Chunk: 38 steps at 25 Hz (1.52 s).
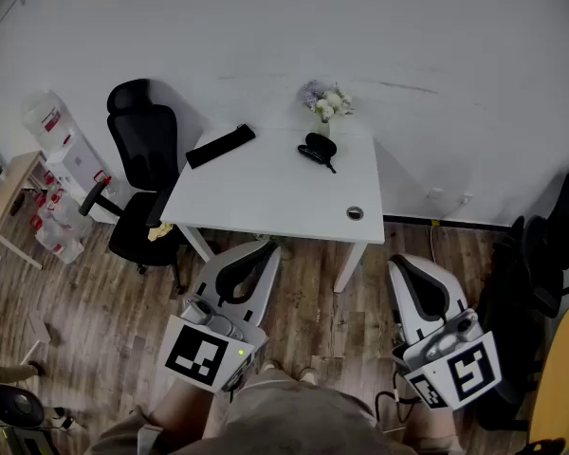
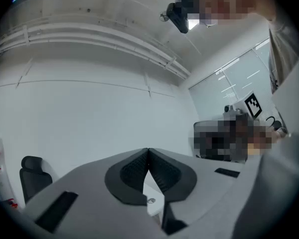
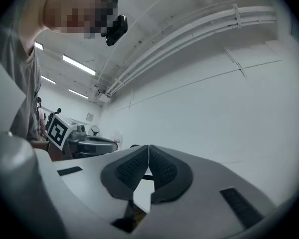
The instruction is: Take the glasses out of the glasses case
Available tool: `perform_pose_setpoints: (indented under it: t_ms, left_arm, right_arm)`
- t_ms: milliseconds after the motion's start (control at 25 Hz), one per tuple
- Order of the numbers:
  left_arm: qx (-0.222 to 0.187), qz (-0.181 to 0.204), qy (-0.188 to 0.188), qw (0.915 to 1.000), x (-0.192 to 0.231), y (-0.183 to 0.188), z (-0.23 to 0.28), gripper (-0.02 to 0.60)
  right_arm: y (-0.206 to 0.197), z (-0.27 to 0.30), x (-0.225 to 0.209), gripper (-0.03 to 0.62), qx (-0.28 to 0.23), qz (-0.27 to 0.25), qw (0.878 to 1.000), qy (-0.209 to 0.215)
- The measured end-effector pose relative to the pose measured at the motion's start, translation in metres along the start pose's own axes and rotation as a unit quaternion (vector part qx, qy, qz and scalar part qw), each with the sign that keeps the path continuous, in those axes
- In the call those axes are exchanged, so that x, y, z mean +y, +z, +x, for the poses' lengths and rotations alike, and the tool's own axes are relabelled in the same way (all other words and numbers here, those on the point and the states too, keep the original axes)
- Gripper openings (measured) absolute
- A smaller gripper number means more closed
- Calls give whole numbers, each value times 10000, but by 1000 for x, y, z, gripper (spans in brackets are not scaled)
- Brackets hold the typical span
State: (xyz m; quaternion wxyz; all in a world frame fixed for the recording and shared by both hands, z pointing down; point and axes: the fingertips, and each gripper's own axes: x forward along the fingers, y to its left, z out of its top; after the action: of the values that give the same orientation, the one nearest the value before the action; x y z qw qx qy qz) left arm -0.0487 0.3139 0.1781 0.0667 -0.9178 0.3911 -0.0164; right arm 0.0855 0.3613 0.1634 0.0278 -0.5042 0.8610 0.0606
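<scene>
On the white table [image 1: 266, 192] a long black case [image 1: 220, 146] lies at the back left. A smaller rounded black object [image 1: 318, 148] lies near the back middle; whether it is a case or glasses I cannot tell. Both grippers hang low in front of the table, well short of these things. In the head view my left gripper [image 1: 264, 246] points at the table's front edge, and my right gripper [image 1: 399, 263] is off its right corner. The left gripper [image 2: 148, 151] has its pads touching with nothing between them. The right gripper [image 3: 148, 148] is likewise shut and empty.
A vase of flowers [image 1: 325, 104] stands at the table's back edge and a small round disc [image 1: 355, 213] lies near the front right corner. A black office chair [image 1: 142, 183] is left of the table, with shelves and boxes [image 1: 62, 173] further left. A dark chair [image 1: 550, 254] stands at the right.
</scene>
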Motion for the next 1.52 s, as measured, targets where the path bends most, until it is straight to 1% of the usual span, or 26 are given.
perform_pose_setpoints:
  t_ms: [120,280,440,600,720,800,840,880,920,1160,1280,1520]
  left_arm:
    - [-4,-4,1,10000,0,0,1,15]
    - [-80,199,-34,9998,2,1,3,15]
    - [11,69,-107,9999,-2,-1,10,15]
    - [-7,233,-165,9996,-5,-3,17,15]
    - [8,239,-160,9996,-6,-6,20,15]
    - [51,179,-151,9997,-5,-9,23,15]
    - [73,143,-143,9998,-5,-10,24,15]
    - [81,136,-135,9998,-3,-11,26,15]
    - [77,155,-129,9998,-1,-12,28,15]
    - [-43,258,-139,9996,18,-21,52,15]
    - [-71,197,-151,9997,31,-31,67,15]
    - [-6,88,-186,9998,67,-49,104,15]
  right_arm:
    - [1,-3,-5,31,-94,113,9999,-47]
    - [-1,-4,-5,31,-86,128,9999,-59]
    - [-4,-4,-10,31,-38,117,9999,-88]
    - [-8,-8,-15,31,-7,153,9998,-106]
    - [-10,-10,-21,32,-118,278,9994,-178]
    - [-11,-10,-27,34,-214,363,9988,-257]
    - [-12,-9,-30,90,-223,359,9987,-291]
    - [-13,-7,-32,195,-212,331,9987,-320]
    - [-15,-5,-36,208,-202,307,9987,-349]
    - [-32,19,-58,206,-107,355,9982,-462]
    - [-44,36,-71,206,-9,349,9981,-507]
    - [-72,84,-91,204,331,328,9979,-443]
